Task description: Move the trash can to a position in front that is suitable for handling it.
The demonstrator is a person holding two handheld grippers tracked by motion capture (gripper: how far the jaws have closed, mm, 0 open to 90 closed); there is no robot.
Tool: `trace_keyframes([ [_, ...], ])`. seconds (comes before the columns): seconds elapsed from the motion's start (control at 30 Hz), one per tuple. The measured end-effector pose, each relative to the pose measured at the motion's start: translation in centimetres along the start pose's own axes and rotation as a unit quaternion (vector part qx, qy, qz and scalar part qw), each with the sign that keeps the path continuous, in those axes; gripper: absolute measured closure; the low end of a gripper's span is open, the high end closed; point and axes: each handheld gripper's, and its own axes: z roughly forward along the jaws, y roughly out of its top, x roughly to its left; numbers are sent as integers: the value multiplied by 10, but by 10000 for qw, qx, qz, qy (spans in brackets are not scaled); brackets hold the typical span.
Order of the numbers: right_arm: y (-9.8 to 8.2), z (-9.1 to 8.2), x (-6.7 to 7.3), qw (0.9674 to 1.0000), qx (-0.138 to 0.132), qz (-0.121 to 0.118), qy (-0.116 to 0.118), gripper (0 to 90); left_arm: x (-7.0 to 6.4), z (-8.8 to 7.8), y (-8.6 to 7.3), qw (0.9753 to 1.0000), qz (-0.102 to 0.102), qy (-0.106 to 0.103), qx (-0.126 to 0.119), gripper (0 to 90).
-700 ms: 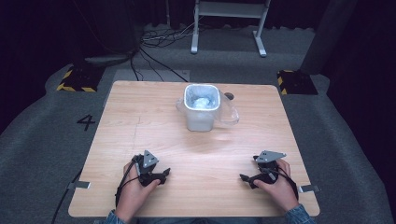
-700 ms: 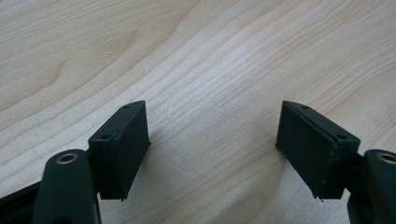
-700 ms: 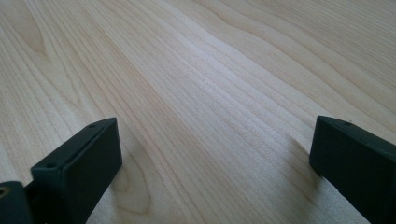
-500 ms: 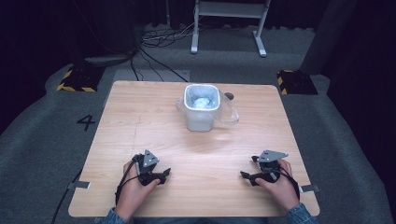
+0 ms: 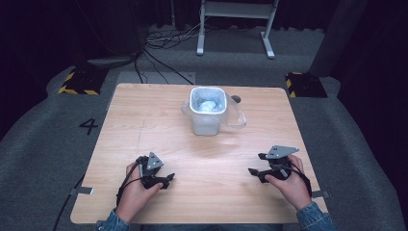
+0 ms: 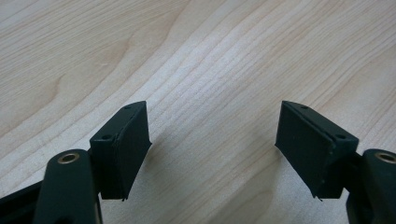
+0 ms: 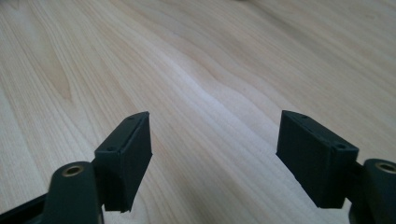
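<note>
A small white bin [image 5: 207, 111] lined with a clear plastic bag stands upright on the far middle of the wooden table [image 5: 144, 125]; something pale lies inside it. My left gripper [image 5: 166, 180] rests near the front left, held by a hand, jaws pointing toward the table's middle. My right gripper [image 5: 253, 172] rests near the front right, jaws pointing left. In the left gripper view my gripper [image 6: 212, 140] is open over bare wood, nothing between its pads. In the right gripper view my gripper [image 7: 215, 140] is open too, with only wood grain beyond it.
A small dark round object [image 5: 235, 99] lies on the table just right of the bin. Grey carpet surrounds the table, with a "4" mark [image 5: 89, 126] at the left. Cables and a metal stand [image 5: 235, 21] lie beyond the far edge.
</note>
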Motion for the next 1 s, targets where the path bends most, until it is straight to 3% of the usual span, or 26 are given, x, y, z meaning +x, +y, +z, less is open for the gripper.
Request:
trace_keyframes([
  [0.07,5,-1,-2,10000,75,-13,-15,286,-2,-4,2,9996,134,-185,-191,306],
  [0.17,13,-1,-2,9998,114,-111,72,294,-3,-8,5,9993,114,-284,-215,294],
  [0.33,27,-5,-5,9998,47,-200,47,294,1,-10,2,9996,-15,-189,-185,290],
  [0.6,71,-9,-11,9987,-145,-438,202,307,16,-16,-9,9995,-160,-15,-279,322],
  [0.83,111,-10,-18,9968,-431,-594,315,325,11,-26,-19,9992,-240,2,-332,322],
  [1.0,132,-8,-23,9958,-479,-715,318,325,5,-37,-27,9992,-261,73,-299,319],
])
